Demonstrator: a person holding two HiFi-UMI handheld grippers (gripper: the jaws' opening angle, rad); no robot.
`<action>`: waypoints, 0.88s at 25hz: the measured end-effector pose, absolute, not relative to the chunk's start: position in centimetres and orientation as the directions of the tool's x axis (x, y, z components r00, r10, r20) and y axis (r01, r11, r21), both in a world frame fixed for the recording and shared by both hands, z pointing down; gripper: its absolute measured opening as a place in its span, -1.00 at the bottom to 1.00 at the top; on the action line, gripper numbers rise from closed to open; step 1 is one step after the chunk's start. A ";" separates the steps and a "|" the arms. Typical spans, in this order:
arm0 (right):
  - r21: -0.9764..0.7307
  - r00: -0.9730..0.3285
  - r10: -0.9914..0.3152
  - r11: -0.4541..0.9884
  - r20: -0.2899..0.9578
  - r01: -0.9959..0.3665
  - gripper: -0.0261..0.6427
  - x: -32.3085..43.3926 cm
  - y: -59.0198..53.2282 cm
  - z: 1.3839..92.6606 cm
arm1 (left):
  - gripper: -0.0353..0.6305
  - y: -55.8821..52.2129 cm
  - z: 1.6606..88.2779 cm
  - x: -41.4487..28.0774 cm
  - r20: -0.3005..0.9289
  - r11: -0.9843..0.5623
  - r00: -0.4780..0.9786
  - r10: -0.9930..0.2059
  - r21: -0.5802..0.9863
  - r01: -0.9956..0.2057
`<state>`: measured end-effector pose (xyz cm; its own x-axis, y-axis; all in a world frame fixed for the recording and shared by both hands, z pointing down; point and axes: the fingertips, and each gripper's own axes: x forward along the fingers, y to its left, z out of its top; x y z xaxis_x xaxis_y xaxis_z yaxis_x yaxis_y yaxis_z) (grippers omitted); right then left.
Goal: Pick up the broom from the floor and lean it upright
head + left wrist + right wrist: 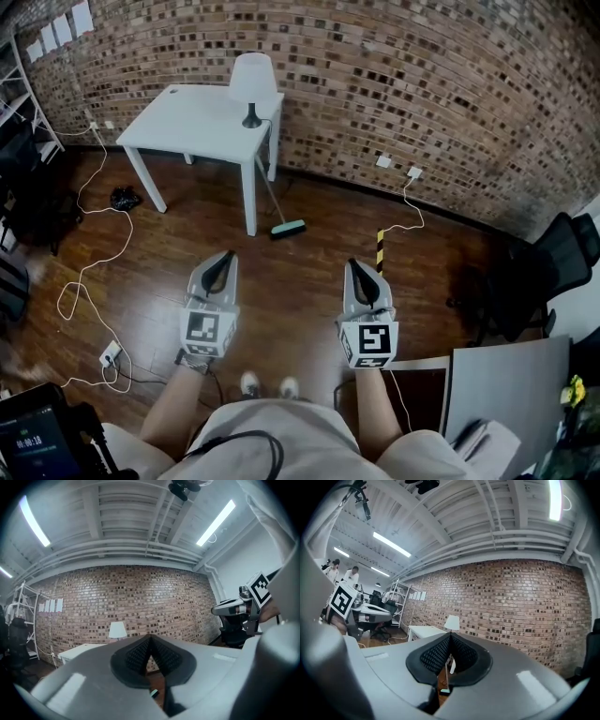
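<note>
The broom (274, 202) leans upright against the front right leg of the white table (202, 122). Its teal head (288, 228) rests on the wooden floor. Both grippers are held level well short of it, nearer the person. My left gripper (223, 255) is shut with nothing between its pads. My right gripper (359, 264) is shut and empty too. The broom's teal head (153, 693) peeks under the closed pads in the left gripper view. In the right gripper view the broom (445, 677) stands just below the shut jaws, in front of the table.
A white lamp (253, 84) stands on the table by the brick wall. White cables (94, 272) and a power strip (111, 353) lie on the floor at left. A black-and-yellow post (382, 248), an office chair (534, 277) and a grey board (506, 384) are at right.
</note>
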<state>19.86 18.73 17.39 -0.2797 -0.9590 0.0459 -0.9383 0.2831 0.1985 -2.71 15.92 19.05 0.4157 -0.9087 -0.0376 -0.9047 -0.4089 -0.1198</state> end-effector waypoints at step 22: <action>0.179 -0.286 -0.957 0.290 0.050 -0.940 -0.89 19.8 18.6 17.8 | -0.89 16.1 19.3 -2.4 -0.036 -0.421 0.428 -0.903 -0.129 -0.898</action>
<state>19.82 18.64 17.82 -0.2857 -0.9570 0.0501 -0.9401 0.2900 0.1793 -2.40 16.13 19.32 0.4281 -0.9030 -0.0365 -0.8981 -0.4206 -0.1287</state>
